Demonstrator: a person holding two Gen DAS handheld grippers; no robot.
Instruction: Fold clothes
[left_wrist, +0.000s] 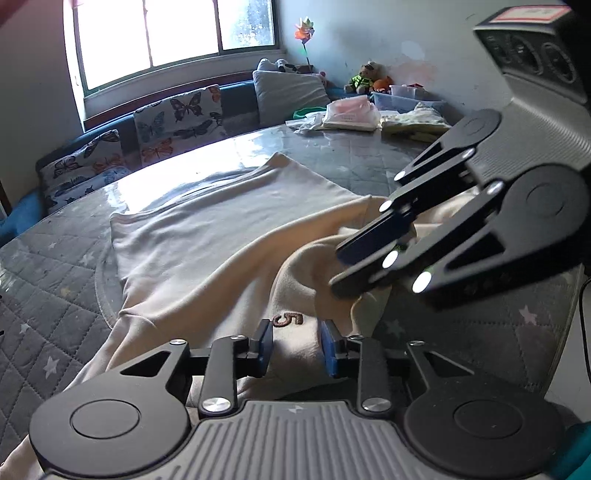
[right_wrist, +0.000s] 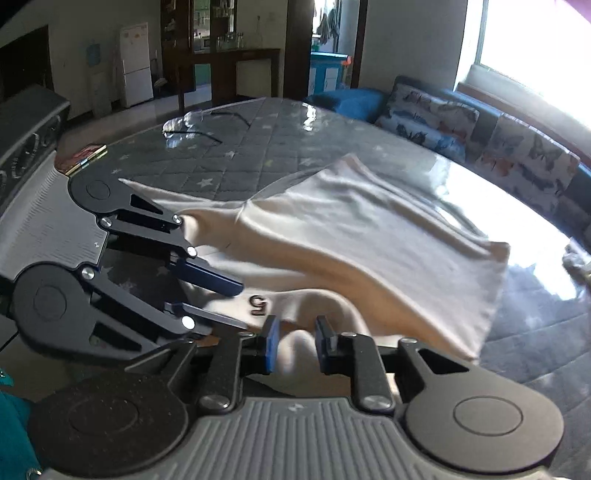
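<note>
The cream garment (left_wrist: 207, 236) lies spread over the middle of the round table (left_wrist: 55, 280), its far part flat and its near edge lifted into a rumpled ridge toward the two grippers; a brown embroidered "5" (left_wrist: 287, 319) sits on the fabric just ahead of the left gripper (left_wrist: 297, 347), and in the right wrist view the same "5" (right_wrist: 258, 305) appears between the two tools; the left gripper's blue-padded fingers (left_wrist: 264, 345) stand apart with cloth lying in the gap between them, released rather than pinched; the right gripper (left_wrist: 341, 267) comes in from the right side of the left wrist view, its fingers drawn close together at a bunched fold of the garment, though whether they actually clamp the cloth I cannot tell from that angle; in its own view the right gripper (right_wrist: 295, 345) shows a gap between the fingers (right_wrist: 270, 343) with a hump of cream fabric rising through it, so the grip remains unclear; the table wears a grey quilted cover with small stars (right_wrist: 236, 155) under a glossy clear sheet that catches the window (left_wrist: 173, 33) glare; butterfly-print cushions (left_wrist: 181, 118) line a blue bench beyond the table; folded items and a clear storage bin (left_wrist: 402, 99) rest at the far rim; a teddy bear (left_wrist: 365, 77) sits by the wall; a white fridge (right_wrist: 136, 64) stands far off.
</note>
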